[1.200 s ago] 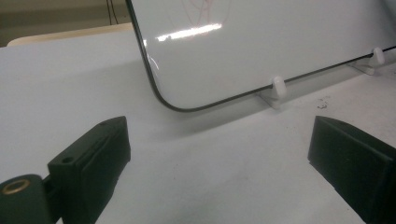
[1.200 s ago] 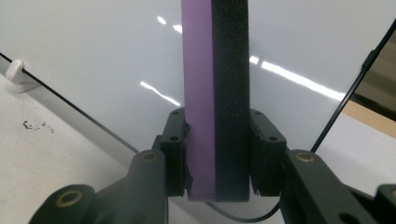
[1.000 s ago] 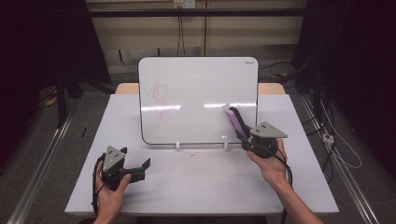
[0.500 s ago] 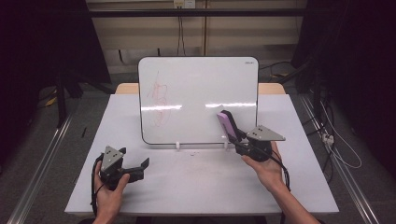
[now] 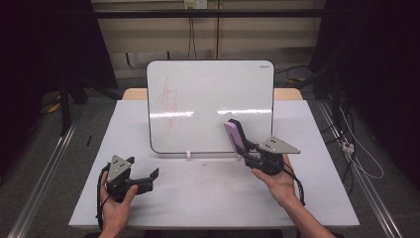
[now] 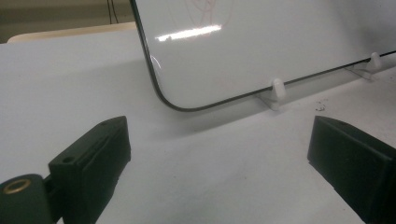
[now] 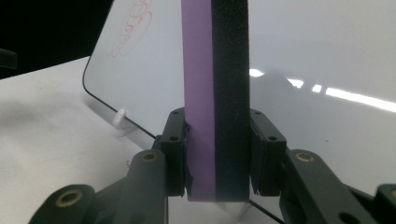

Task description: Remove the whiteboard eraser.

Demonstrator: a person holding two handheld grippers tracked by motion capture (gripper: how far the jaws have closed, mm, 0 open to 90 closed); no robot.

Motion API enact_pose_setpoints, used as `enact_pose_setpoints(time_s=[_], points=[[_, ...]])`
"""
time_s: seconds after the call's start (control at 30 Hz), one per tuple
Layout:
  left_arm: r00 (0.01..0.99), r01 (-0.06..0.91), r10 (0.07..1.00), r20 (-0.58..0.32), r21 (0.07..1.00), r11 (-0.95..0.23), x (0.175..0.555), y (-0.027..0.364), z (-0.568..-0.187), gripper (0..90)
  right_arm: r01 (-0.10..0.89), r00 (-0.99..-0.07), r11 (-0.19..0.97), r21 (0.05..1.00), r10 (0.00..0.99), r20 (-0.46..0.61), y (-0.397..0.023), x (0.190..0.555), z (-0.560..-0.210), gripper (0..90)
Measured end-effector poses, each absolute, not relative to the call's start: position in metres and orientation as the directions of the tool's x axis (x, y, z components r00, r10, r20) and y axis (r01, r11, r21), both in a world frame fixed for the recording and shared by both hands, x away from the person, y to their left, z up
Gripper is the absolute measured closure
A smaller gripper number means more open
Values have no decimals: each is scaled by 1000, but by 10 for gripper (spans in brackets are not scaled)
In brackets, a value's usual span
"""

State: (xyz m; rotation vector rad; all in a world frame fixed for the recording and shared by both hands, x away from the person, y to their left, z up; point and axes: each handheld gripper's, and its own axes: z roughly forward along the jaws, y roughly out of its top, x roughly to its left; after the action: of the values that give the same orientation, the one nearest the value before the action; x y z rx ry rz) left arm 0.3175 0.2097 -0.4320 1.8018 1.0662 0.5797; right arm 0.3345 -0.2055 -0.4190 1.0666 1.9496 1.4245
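A whiteboard [image 5: 210, 99] stands upright on white feet at the back of the table, with a red scribble [image 5: 168, 109] on its left part. My right gripper [image 5: 243, 148] is shut on a purple eraser [image 5: 233, 133] with a black felt face, held up close in front of the board's lower right area. In the right gripper view the eraser [image 7: 215, 70] stands between the pads, with the board [image 7: 327, 56] right behind it. My left gripper [image 5: 148, 181] rests open and empty near the front left of the table, its jaws wide apart [image 6: 219, 154] and facing the board's lower corner [image 6: 187, 93].
The white table [image 5: 198, 203] has bare surface in front of the board. A small white foot [image 5: 188, 154] props the board's lower edge. Cables [image 5: 356, 148] lie on the floor to the right, and metal rails [image 5: 44, 173] run beside the table.
My right gripper has shifted a little to the left along the board's lower part with the eraser still in it. The left gripper has stayed put.
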Motion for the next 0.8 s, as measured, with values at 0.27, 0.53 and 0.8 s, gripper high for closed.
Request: enact_pose_setpoints(time_s=[0.27, 0.53, 0.8], points=[[513, 416, 856, -63, 891, -184, 317, 207, -431, 48, 286, -585, 123, 950, 808, 72, -201, 331, -419, 643], [538, 409, 841, -57, 890, -201, 317, 204, -429, 45, 284, -603, 109, 953, 793, 89, -195, 330, -421, 643], [552, 402, 831, -72, 896, -189, 316, 195, -426, 46, 279, -618, 104, 955, 781, 96, -189, 329, -422, 643]])
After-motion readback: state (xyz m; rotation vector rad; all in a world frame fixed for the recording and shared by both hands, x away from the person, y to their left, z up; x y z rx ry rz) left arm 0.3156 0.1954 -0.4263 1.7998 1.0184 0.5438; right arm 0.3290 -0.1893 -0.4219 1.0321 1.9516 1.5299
